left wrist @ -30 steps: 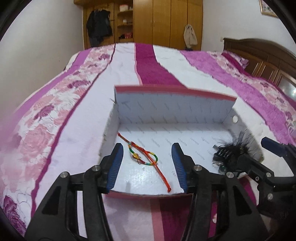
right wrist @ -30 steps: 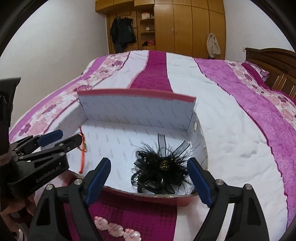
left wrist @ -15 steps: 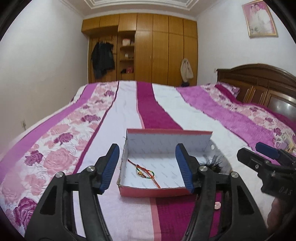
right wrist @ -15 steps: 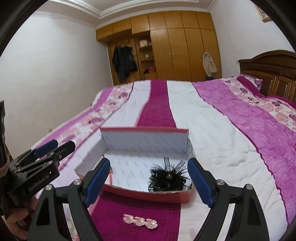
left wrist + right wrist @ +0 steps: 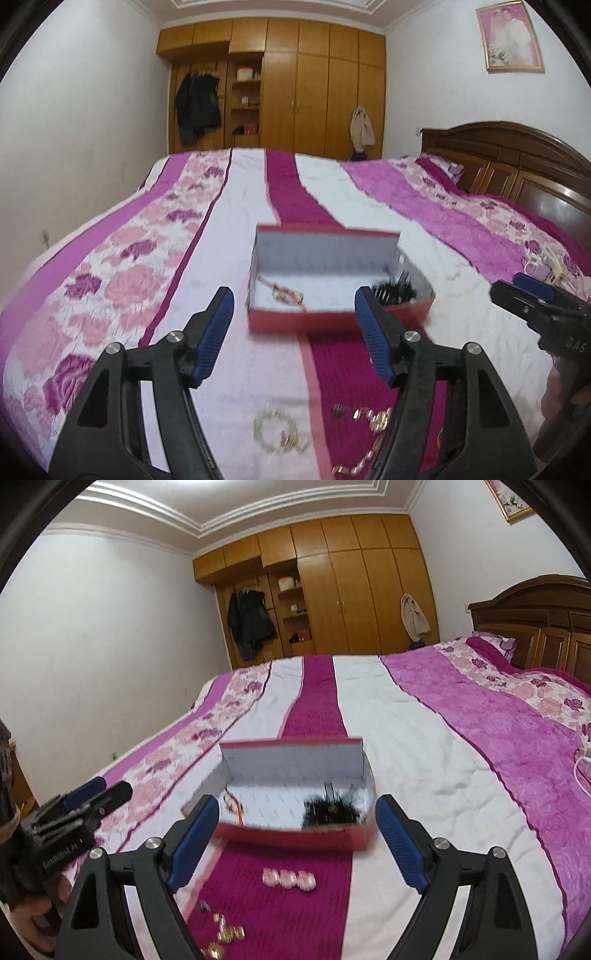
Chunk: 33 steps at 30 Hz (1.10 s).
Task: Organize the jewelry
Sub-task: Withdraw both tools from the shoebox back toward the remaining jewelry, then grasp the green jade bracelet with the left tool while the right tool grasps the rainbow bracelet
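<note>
My left gripper [image 5: 293, 334] has just been opening, nothing between its jaws; ahead on the striped quilt [image 5: 236, 206], the red cardboard box [image 5: 332, 321] holds a multicoloured cord bracelet [image 5: 286, 293].

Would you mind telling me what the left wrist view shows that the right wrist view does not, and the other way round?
Only the left wrist view shows the beaded ring on the white stripe and a whole framed picture. Only the right wrist view shows the three pink beads. Both show the red box holding a coloured cord and a black feather piece, plus gold chain in front.
</note>
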### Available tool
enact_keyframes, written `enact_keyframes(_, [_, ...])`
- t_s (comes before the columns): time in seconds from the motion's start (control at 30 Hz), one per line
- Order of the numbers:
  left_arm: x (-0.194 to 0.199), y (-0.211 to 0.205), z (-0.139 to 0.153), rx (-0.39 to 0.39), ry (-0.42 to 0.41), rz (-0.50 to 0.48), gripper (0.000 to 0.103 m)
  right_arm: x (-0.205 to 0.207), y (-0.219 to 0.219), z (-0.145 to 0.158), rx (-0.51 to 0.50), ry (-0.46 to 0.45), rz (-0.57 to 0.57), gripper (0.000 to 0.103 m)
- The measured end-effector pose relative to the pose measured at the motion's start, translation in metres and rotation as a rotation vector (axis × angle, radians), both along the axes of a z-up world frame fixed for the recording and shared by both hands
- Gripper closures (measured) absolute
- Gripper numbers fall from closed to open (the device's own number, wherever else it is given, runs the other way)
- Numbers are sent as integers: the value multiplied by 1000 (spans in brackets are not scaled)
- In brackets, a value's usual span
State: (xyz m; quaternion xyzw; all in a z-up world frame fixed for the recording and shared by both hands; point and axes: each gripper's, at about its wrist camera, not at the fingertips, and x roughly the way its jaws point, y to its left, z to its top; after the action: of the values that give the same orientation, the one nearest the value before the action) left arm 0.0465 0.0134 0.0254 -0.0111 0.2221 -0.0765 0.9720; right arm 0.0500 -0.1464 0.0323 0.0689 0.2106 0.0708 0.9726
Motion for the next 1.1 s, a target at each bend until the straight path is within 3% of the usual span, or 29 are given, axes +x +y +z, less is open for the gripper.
enact_keyframes(0.3, [-22, 18, -20, 20, 98, 22, 43, -31, -5, -29, -42, 95, 13, 14])
enact_keyframes(0.6, [-21, 23, -59, 73, 269, 32, 43, -48, -1, -63, -79, 213, 41, 14])
enact_keyframes(0.83, [-9, 20, -88, 62, 407, 11, 44, -52, 4, -89, -101, 313, 71, 15])
enact_keyframes(1.03, [-2, 21, -103, 44, 467, 16, 47, -48, 13, -107, -129, 385, 103, 21])
enact_keyframes(1.1, [1, 23, -105, 38, 470, 22, 52, -47, 15, -112, -132, 407, 108, 26])
